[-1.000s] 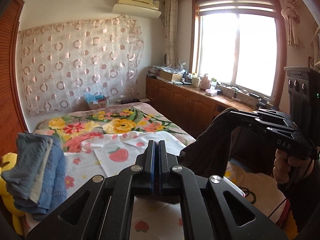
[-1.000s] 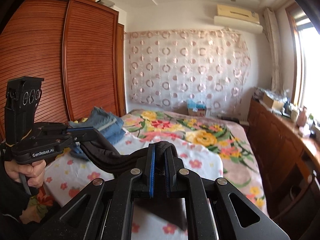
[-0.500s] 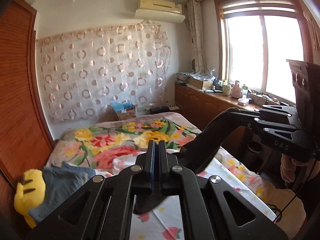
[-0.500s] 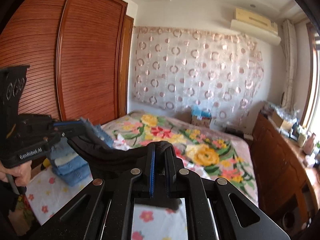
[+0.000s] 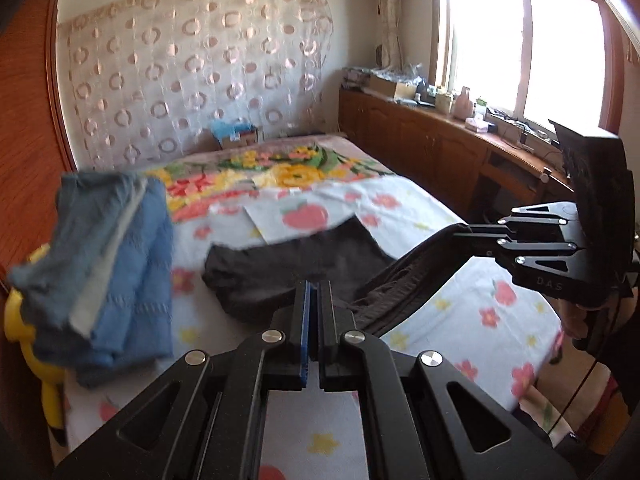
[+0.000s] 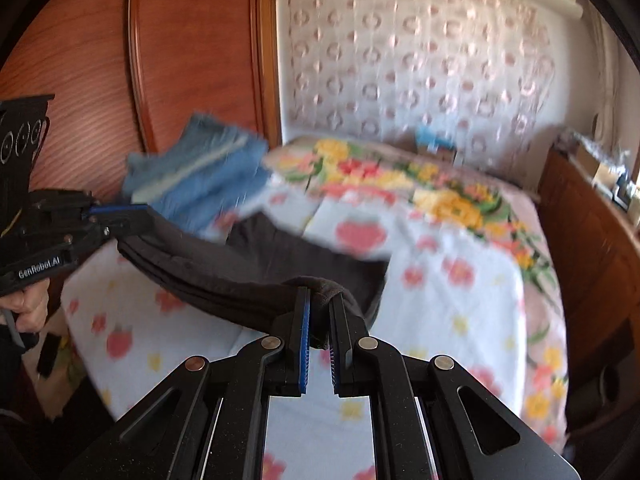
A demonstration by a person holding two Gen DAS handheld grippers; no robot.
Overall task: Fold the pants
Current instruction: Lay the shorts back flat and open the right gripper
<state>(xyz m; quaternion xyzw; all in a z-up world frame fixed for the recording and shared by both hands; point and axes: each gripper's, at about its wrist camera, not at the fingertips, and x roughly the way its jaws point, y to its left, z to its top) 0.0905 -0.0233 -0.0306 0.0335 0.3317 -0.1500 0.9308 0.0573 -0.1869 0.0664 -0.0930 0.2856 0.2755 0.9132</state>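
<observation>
Both the left gripper (image 5: pixel 314 292) and the right gripper (image 6: pixel 319 304) are clenching one edge of the dark pants (image 5: pixel 288 268), whose far end is lying on the bed (image 5: pixel 460 308) beside the blue folded clothes (image 5: pixel 108 264), so keeping that edge taut and level should be helping it settle flat.

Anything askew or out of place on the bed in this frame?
Nothing damaged or spilled. The dark pants are held by one edge between the left gripper and right gripper, the rest lying rumpled on the bedsheet. A stack of folded jeans leans unevenly beside them.
</observation>
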